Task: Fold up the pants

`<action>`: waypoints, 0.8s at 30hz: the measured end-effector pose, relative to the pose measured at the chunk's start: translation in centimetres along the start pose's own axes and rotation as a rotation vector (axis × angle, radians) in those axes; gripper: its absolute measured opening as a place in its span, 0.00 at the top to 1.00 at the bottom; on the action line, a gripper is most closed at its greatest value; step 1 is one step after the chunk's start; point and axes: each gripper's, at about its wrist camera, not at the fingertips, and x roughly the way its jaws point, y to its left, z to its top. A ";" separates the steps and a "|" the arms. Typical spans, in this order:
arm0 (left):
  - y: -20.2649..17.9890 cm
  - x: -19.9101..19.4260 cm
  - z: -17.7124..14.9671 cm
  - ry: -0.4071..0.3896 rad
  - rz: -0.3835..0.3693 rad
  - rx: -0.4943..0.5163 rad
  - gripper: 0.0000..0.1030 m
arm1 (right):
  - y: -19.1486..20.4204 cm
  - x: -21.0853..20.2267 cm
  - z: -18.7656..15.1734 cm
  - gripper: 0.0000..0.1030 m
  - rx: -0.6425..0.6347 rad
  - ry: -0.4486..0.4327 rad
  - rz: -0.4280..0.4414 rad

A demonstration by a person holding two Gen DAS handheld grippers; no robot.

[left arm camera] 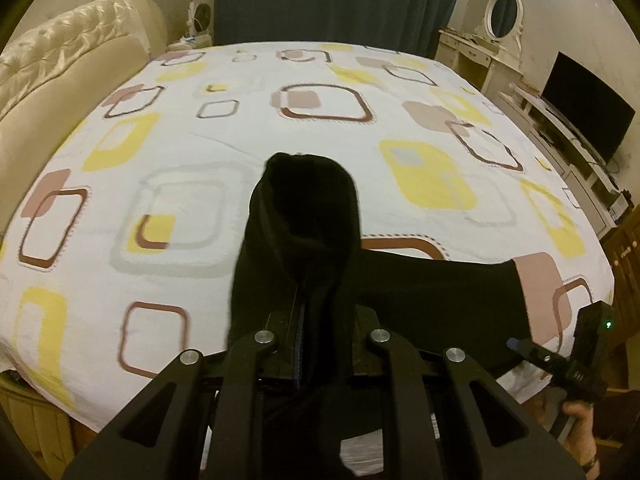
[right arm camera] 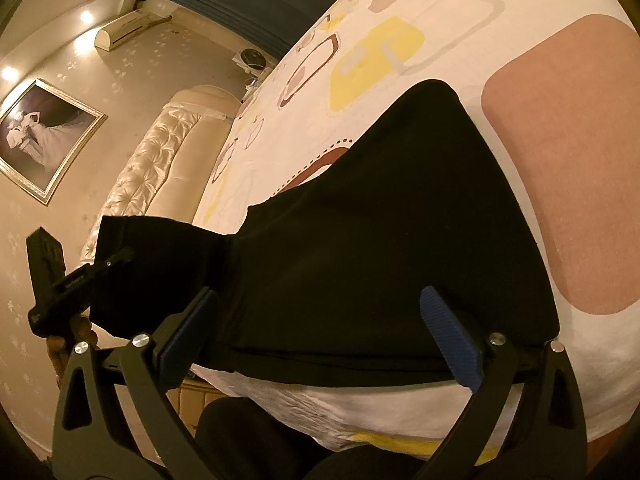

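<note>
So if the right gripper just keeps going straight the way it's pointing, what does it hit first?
The black pants. The right gripper is open with the cloth lying between its jaws, so it would push into the pants first, then the patterned bedsheet beyond. Depth is hard to judge.

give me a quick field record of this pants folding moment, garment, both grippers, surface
garment: black pants, partly lifted, rest lying on the bed
left gripper: shut on pants, a bunch of cloth standing up between its fingers
right gripper: open, blue pads apart, straddling the pants edge
surface: bed sheet, white with yellow, brown and pink squares
background: tufted headboard
</note>
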 end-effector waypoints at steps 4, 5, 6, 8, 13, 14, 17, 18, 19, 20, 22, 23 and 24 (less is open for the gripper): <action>-3.2 1.2 -0.2 0.012 0.003 0.033 0.86 | -0.1 -0.1 -0.1 0.02 0.007 -0.004 0.006; -3.7 1.5 -0.3 0.012 0.008 0.041 0.86 | -0.1 -0.1 -0.1 0.02 0.007 -0.005 0.006; -4.1 1.8 -0.3 0.012 0.013 0.048 0.86 | -0.1 -0.2 -0.2 0.02 0.007 -0.005 0.007; -5.2 2.4 -0.5 0.018 0.019 0.061 0.86 | -0.1 -0.2 -0.2 0.02 0.010 -0.006 0.009; -7.2 4.0 -1.0 0.034 0.030 0.083 0.86 | -0.2 -0.2 -0.2 0.02 0.015 -0.009 0.015; -7.5 4.3 -1.1 0.038 0.030 0.083 0.86 | -0.2 -0.2 -0.2 0.02 0.016 -0.010 0.017; -8.6 5.4 -1.6 0.055 0.036 0.089 0.86 | -0.3 -0.2 -0.2 0.02 0.017 -0.012 0.021; -8.9 5.7 -1.8 0.059 0.040 0.096 0.86 | -0.3 -0.3 -0.2 0.02 0.018 -0.013 0.022; -9.2 6.2 -2.0 0.064 0.047 0.104 0.86 | -0.3 -0.3 -0.2 0.02 0.019 -0.014 0.023; -9.5 6.5 -2.2 0.068 0.051 0.108 0.86 | -0.3 -0.3 -0.2 0.02 0.020 -0.015 0.025; -10.1 7.3 -2.7 0.079 0.060 0.115 0.86 | -0.4 -0.3 -0.2 0.02 0.023 -0.018 0.028; -10.4 7.8 -2.9 0.085 0.064 0.118 0.86 | -0.4 -0.3 -0.2 0.02 0.023 -0.018 0.029; -10.7 8.1 -3.0 0.090 0.068 0.120 0.86 | -0.4 -0.4 -0.2 0.02 0.025 -0.019 0.031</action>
